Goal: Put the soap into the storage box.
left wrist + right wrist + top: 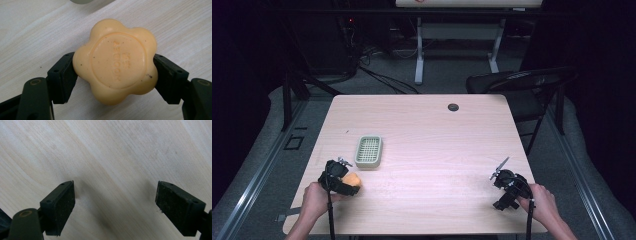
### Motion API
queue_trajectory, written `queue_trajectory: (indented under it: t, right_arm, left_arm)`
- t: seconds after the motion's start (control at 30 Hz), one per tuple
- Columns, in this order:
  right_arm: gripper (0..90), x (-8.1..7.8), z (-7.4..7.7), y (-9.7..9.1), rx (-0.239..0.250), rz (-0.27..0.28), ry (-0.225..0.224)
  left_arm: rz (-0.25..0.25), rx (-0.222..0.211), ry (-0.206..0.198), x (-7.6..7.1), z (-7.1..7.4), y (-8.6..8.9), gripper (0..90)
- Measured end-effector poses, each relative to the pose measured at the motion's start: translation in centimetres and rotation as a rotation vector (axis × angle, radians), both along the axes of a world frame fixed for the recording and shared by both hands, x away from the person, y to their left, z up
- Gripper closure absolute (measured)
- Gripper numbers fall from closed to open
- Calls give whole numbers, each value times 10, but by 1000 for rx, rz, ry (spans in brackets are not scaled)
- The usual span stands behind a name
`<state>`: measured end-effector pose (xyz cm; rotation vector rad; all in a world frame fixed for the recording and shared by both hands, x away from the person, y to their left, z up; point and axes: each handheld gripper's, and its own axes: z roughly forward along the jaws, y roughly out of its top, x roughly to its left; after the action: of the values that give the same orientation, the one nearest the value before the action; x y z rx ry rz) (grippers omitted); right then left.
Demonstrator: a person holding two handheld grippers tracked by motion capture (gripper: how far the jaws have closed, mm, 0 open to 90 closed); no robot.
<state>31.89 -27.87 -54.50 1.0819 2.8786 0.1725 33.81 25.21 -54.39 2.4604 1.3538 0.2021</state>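
Soap [115,61], a flower-shaped orange bar, sits clamped between the jaws of the left gripper [343,181], just nearer the person than the dish [369,151] and close over the table [437,130]. The pads press on both its flanks, so the grasp looks made and the carrying step comes next. That likely calls for a short lift and a move forward over the green slatted dish before letting go. Well to the right of the dish, the right gripper [115,205] rests with jaws wide apart, holding nothing.
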Motion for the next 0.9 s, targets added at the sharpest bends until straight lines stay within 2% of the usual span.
queue_trajectory:
  t: [0.4, 0.9]
  right_arm:
    - [157, 0, 2, -1, 5, -1, -7]
    - [157, 0, 2, 0, 6, -8, -9]
  left_arm:
    - [-1, -14, -23, 0, 10, 0, 267]
    - [-20, -26, -45, 8, 28, -6, 267]
